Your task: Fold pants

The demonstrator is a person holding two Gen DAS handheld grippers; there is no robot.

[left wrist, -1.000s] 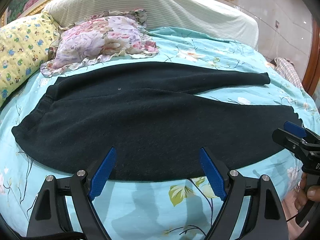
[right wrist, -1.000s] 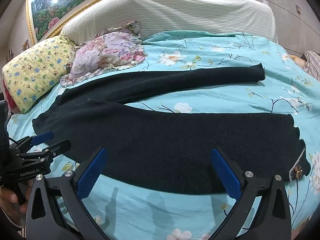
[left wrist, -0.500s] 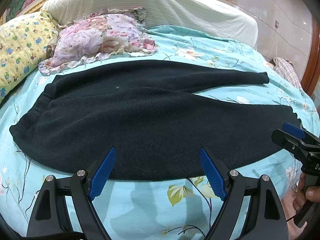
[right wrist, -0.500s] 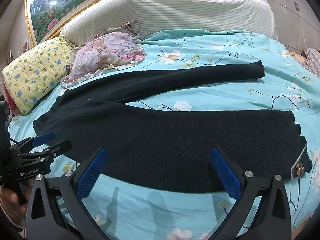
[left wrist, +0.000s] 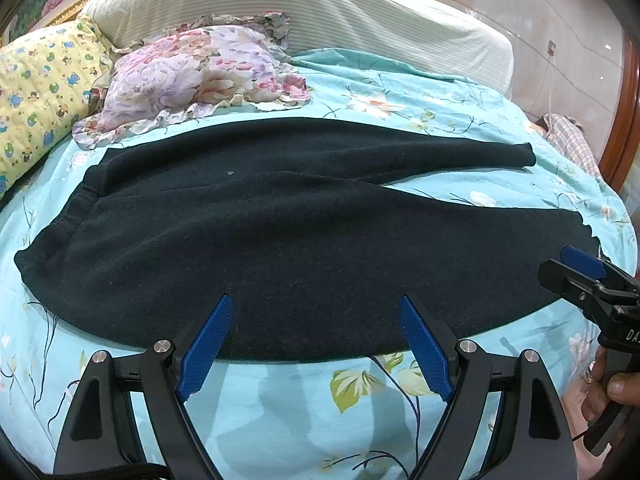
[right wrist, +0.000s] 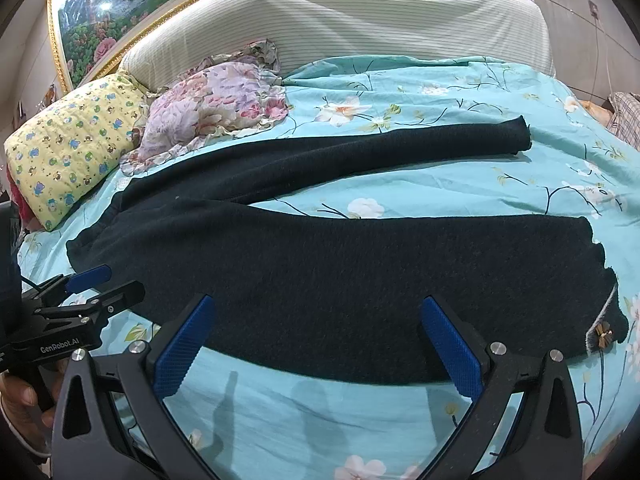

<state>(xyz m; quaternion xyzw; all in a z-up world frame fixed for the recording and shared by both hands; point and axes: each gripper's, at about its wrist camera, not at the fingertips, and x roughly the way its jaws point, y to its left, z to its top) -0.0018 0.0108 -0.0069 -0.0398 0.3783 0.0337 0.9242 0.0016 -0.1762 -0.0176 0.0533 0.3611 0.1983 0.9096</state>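
Observation:
Dark pants [left wrist: 280,240] [right wrist: 360,272] lie spread flat across the bed, waistband to the left, both legs running right and split apart in a V. The near leg's cuff carries a small bow trim [right wrist: 602,334]. My left gripper [left wrist: 316,344] hovers open just short of the pants' near edge, around mid-thigh, holding nothing. My right gripper [right wrist: 316,344] is open over the near leg's front edge, empty. Each gripper also shows in the other's view: the right one [left wrist: 588,280] by the near cuff, the left one [right wrist: 96,292] near the waistband.
The bed has a turquoise floral sheet [left wrist: 320,408]. A floral ruffled pillow [left wrist: 200,76] and a yellow cartoon pillow [left wrist: 36,92] lie at the far left, before a striped covered headboard [right wrist: 360,24]. Checked cloth [left wrist: 572,144] sits off the right side.
Both grippers have eased slightly closer to the pants' near edge; the pants sit a little lower in view. Both stay open, and nothing was grasped.

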